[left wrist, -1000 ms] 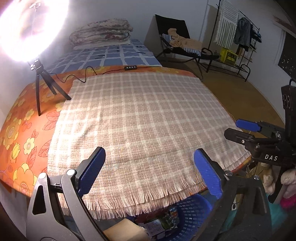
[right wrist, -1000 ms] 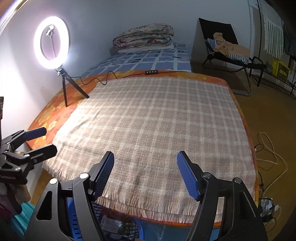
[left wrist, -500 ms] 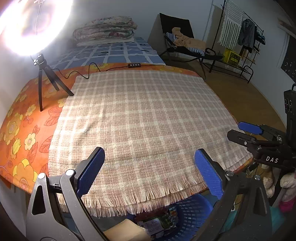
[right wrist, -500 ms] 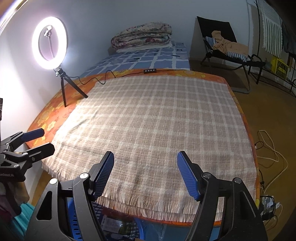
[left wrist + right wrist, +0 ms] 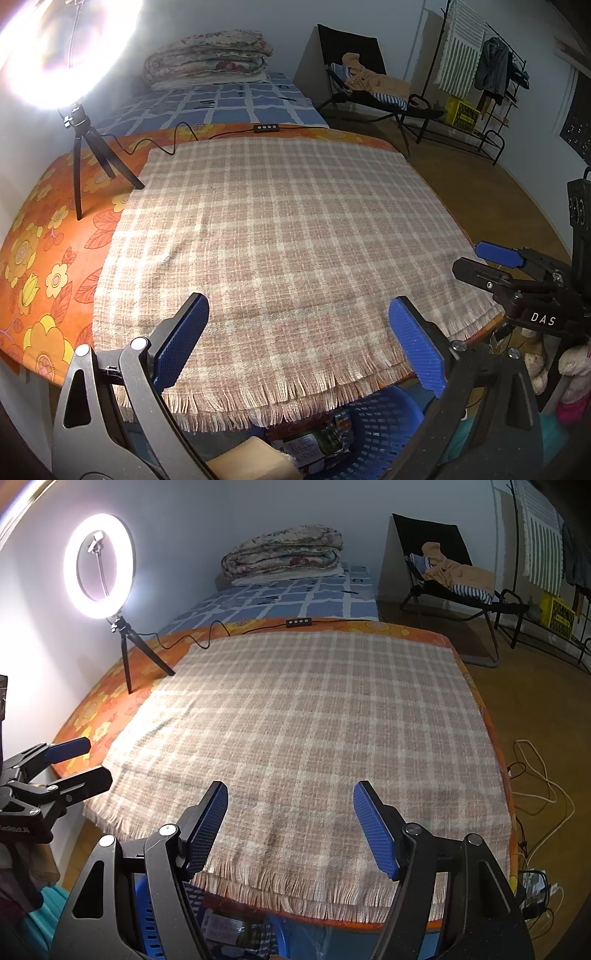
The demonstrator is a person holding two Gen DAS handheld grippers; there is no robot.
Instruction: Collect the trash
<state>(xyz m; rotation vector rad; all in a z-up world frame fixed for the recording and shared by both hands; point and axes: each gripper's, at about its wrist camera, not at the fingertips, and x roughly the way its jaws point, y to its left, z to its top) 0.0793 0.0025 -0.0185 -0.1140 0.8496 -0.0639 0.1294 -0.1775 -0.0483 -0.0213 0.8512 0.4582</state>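
Grippers number two: the left gripper (image 5: 297,334) and the right gripper (image 5: 290,825), each with two blue-padded fingers spread apart and nothing between them, both hanging over the near fringe of the blanket (image 5: 280,236). Each also shows at the edge of the other's view, side-on, so its spread cannot be judged from there. One blue basket (image 5: 376,432) sits below the table's near edge, partly hidden by the fringe; it is slotted plastic, and the trash (image 5: 314,445) lies inside it: a crumpled printed wrapper with green and red on it, plus other packaging too hidden to count. Just left of the basket a tan, rounded object is cut off by the frame and cannot be identified. On the table, going left to right, there is one lit ring light (image 5: 99,565) on a small black tripod standing on the orange flowered cloth (image 5: 40,258), its black cable running to an inline switch at the far edge, then the one beige-and-white checked blanket, flat and bare, covering most of the top. Behind is a bed with a blue checked cover and one folded quilt (image 5: 282,552). Further right stand one black folding chair (image 5: 443,561) with clothes on it, a clothes rack by the wall, and loose white and black cables on the wooden floor.
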